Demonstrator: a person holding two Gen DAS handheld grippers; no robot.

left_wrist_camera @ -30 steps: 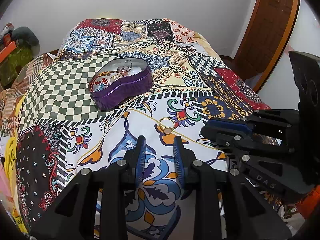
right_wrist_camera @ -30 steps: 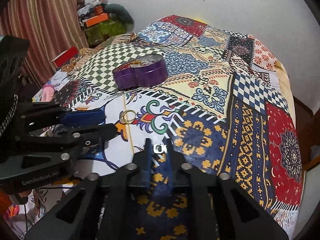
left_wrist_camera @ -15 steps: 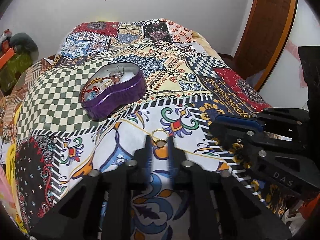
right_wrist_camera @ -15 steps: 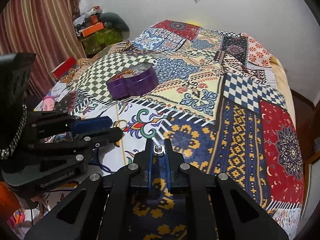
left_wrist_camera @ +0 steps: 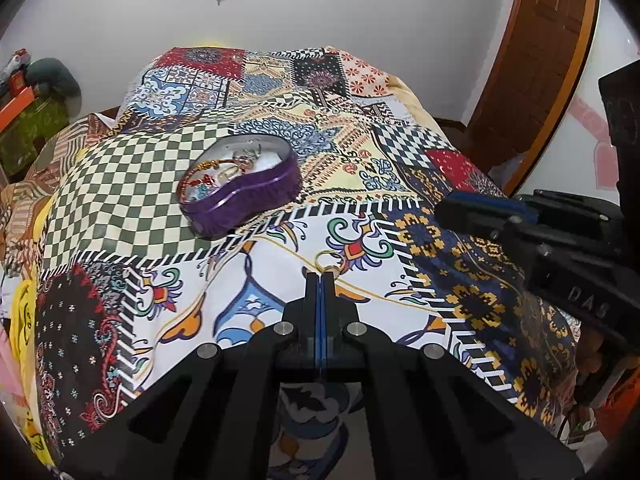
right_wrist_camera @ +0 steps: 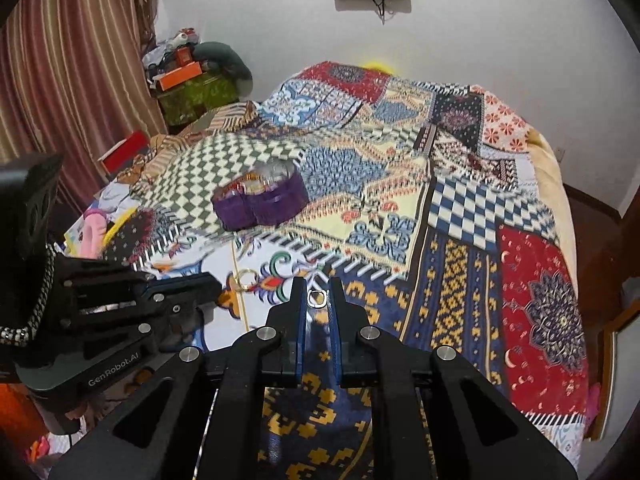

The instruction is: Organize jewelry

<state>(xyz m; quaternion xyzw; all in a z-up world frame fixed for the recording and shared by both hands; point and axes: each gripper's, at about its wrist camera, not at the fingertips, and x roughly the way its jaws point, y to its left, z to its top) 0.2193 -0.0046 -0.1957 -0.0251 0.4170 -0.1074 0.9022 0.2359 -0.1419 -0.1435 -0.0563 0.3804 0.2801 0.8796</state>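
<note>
- Where its jaws stood apart a second ago, the left gripper [left_wrist_camera: 320, 276] has closed fully at the gold ring [left_wrist_camera: 329, 261] on the bed [left_wrist_camera: 120, 184].
- The right gripper [right_wrist_camera: 318, 300] stays clamped on a small silver ring [right_wrist_camera: 317, 299], lifted higher; the purple tin [right_wrist_camera: 260, 204] is unmoved.

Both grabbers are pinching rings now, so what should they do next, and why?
Probably lift the left gripper with its gold ring off the bedspread, then carry it to the open purple tin. The right gripper already holds a silver ring, and other jewelry lies in that tin.
</note>
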